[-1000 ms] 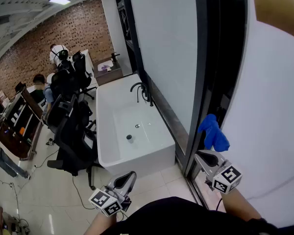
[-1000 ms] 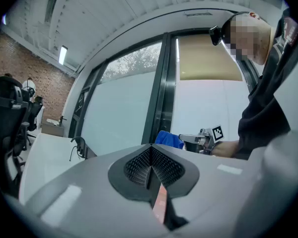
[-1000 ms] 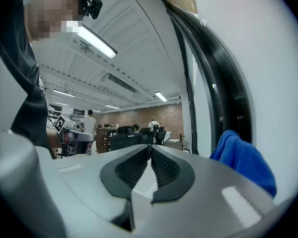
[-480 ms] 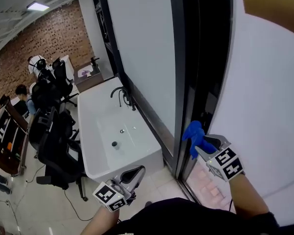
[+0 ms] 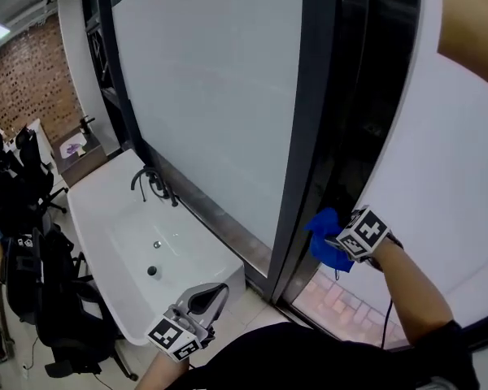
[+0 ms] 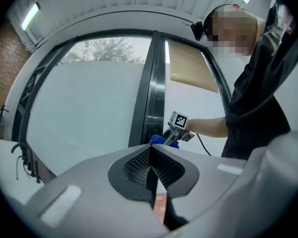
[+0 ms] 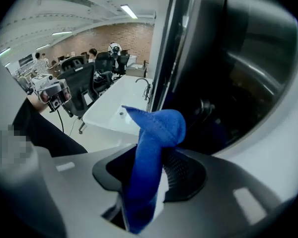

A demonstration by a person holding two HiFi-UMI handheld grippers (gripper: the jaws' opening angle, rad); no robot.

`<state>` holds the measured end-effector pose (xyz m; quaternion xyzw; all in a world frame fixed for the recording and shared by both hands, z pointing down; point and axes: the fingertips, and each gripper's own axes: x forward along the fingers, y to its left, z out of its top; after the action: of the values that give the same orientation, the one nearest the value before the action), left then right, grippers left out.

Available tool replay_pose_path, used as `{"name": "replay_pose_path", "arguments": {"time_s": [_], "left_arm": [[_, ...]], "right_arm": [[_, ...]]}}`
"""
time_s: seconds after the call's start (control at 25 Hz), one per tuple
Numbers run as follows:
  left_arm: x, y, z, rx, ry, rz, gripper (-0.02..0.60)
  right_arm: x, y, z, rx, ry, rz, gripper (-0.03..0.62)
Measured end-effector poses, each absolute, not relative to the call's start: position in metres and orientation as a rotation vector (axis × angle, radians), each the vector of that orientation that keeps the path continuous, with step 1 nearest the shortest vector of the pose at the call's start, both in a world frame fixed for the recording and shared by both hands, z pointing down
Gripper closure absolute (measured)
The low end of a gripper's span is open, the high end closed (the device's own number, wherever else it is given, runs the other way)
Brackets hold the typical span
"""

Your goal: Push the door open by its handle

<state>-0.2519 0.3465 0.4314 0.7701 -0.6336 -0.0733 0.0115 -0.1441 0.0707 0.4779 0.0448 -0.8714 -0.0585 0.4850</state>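
Observation:
The dark-framed door stands straight ahead, with frosted glass to its left. In the right gripper view the door's dark panel fills the right side, and a small metal fitting shows on it. My right gripper is up against the door's edge. A blue cloth stands upright between its jaws, which sit apart with a gap beside the cloth. My left gripper hangs low at my side, shut and empty.
A white bathtub with a black faucet stands against the glass at the left. Black office chairs crowd the far left. A brick wall lies behind. Pink tiles show at the door's foot.
I have turned right and stepped closer to the door. My right gripper has risen with the blue cloth to the door's edge. The left gripper has stayed low.

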Motion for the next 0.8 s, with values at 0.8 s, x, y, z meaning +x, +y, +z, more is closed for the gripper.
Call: {"name": "replay_pose_path", "arguments": {"time_s": [0.8], "left_arm": [[-0.32, 0.348, 0.471, 2.333, -1.883, -0.272, 0.583]], "right_arm": [[-0.151, 0.042, 0.515, 0.448, -1.961, -0.55, 0.571]]}}
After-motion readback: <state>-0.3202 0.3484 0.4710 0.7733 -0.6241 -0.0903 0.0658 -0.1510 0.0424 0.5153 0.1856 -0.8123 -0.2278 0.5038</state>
